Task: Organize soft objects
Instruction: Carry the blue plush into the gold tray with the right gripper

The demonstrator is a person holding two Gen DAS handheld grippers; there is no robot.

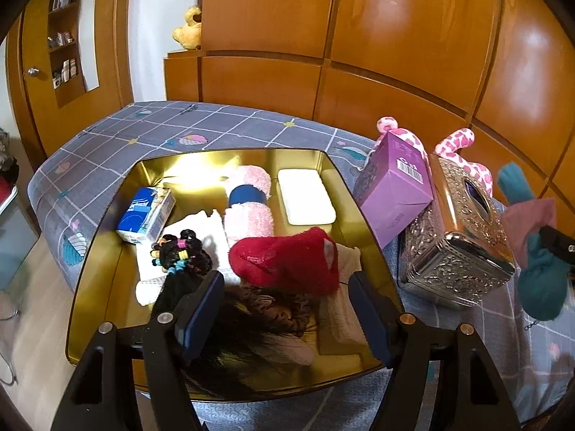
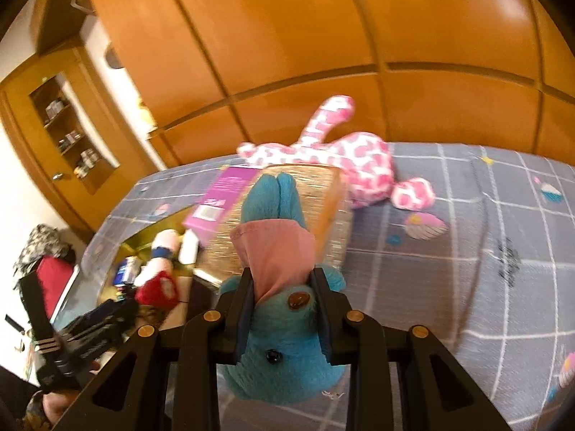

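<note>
Blue plush toy [image 2: 284, 337] with a pink hood hangs above the bed [image 2: 467, 251], pinched in the right gripper [image 2: 284, 309], long axis running away from the camera, ears pointing far. One gold tray [image 1: 107, 251] holds one red soft piece [image 1: 287, 262]. One pink-spotted plush [image 2: 359, 161] lies beyond. Left gripper [image 1: 287, 309] hovers spread over the tray.

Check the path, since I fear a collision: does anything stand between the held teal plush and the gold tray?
Yes. The silver tissue box and the purple box leaning on it stand between the teal plush and the gold tray.
</note>
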